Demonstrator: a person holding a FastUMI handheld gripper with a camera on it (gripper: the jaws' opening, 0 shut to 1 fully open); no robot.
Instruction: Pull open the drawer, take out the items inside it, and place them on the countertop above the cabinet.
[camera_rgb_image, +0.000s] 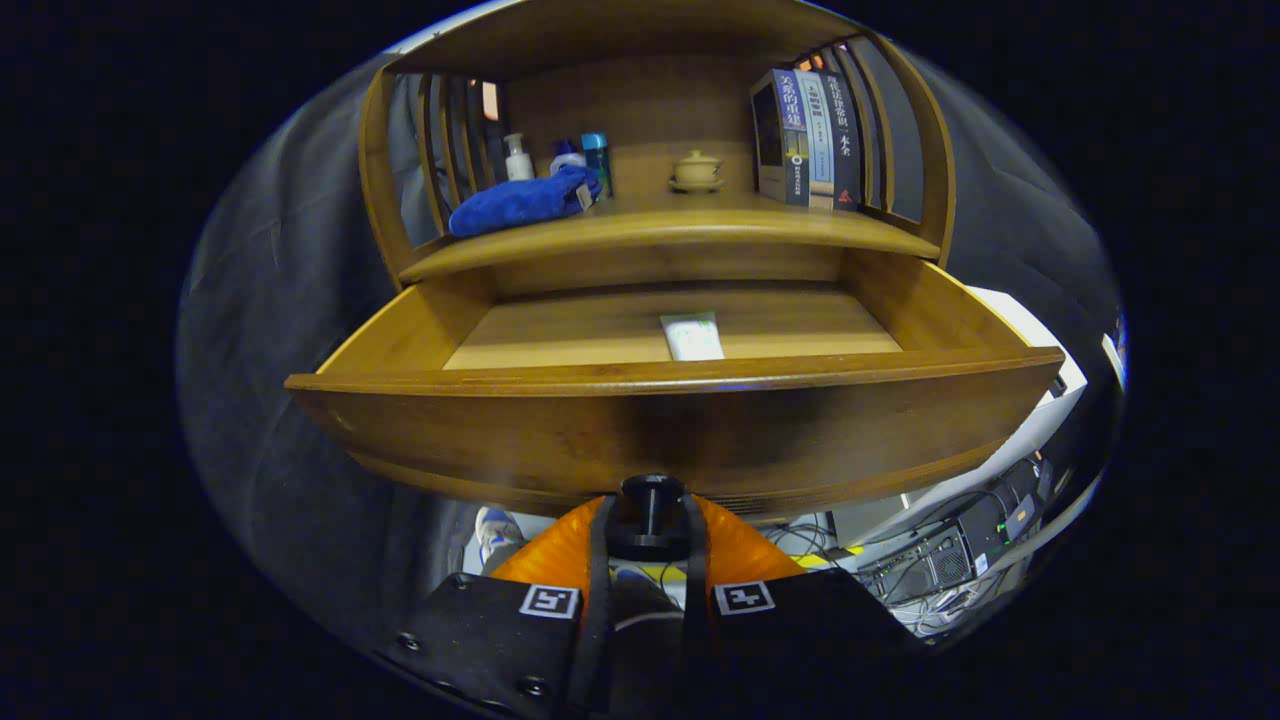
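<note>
Gripper view. The drawer (670, 420) is seen pulled well out of the wooden cabinet (655, 240), its front panel just ahead of the fingers. The drawer knob (651, 512) is seated between the two fingers (600, 560), which are closed almost fully around it; both appear to press on its stem, so the gripper (648, 550) is judged to be clamped on the knob.

One item is noted inside the drawer: a small flat white-and-green tube (692, 336), lying on the drawer floor near the middle, beyond the front panel. The rest of the drawer floor in sight is bare.

On the desk (680, 228) above the drawer are recorded a blue cloth (522, 202), small bottles (518, 158) behind it, a lidded teacup (696, 168) and a row of books (808, 140) to the far side.

Handling judgement: the tube is expected to be light, soft-walled and somewhat slick. A grip across its width near the middle is advised, with modest pressure so that it is not squeezed flat. Since it lies flat, one edge may need to be caught first. Free space on the desk lies between cloth and books.
</note>
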